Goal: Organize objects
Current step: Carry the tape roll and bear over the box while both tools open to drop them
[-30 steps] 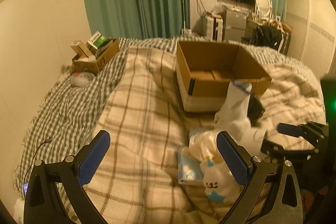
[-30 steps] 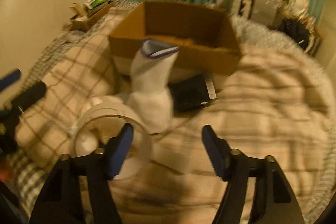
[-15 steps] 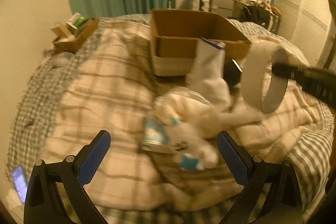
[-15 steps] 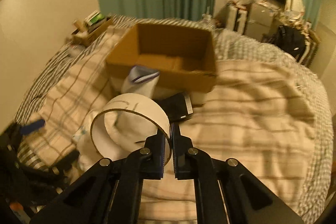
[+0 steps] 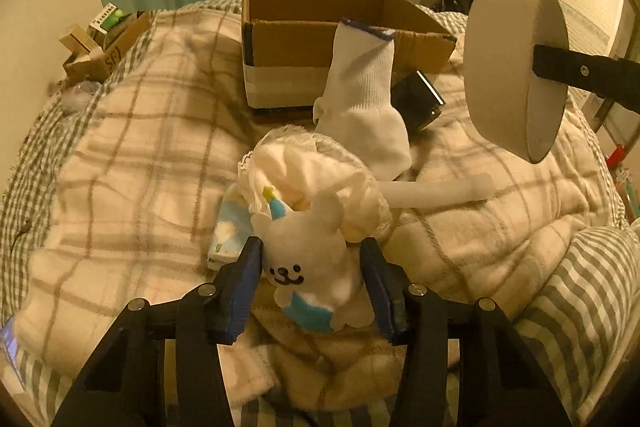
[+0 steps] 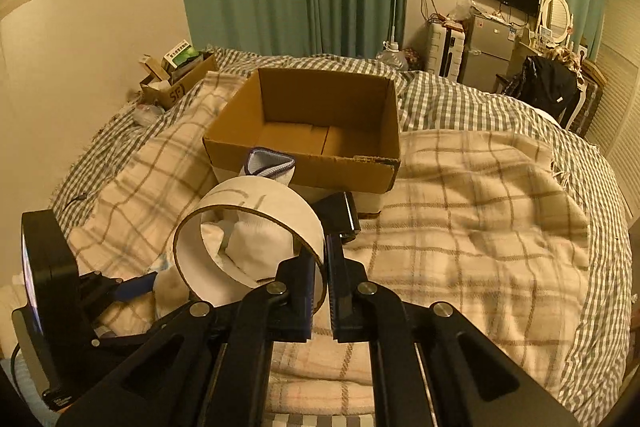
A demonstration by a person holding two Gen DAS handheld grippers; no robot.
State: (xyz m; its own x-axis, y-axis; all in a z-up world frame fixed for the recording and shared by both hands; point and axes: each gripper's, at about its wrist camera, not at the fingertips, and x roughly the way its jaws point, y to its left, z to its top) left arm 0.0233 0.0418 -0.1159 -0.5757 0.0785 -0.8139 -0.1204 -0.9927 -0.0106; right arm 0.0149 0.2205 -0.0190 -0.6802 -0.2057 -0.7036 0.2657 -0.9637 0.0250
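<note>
My right gripper (image 6: 325, 291) is shut on the wall of a white tape ring (image 6: 256, 207) and holds it in the air above the bed; the ring also shows in the left wrist view (image 5: 516, 75). My left gripper (image 5: 310, 283) has its blue pads on both sides of a white plush toy (image 5: 308, 271) with a smiling face, lying on the plaid blanket. A white sock (image 5: 364, 99) stands against the open cardboard box (image 5: 320, 27), which is empty (image 6: 320, 131). A black device (image 5: 418, 99) lies by the box.
A frilly white cloth (image 5: 304, 171), a pale blue packet (image 5: 230, 235) and a white strip (image 5: 436, 191) lie by the toy. A small box of clutter (image 6: 176, 79) sits at the far left of the bed. A fridge (image 6: 486, 55) and furniture stand beyond.
My right gripper shut on the tape ring and lifted it off the bed. My left gripper moved down and forward and narrowed around the plush toy.
</note>
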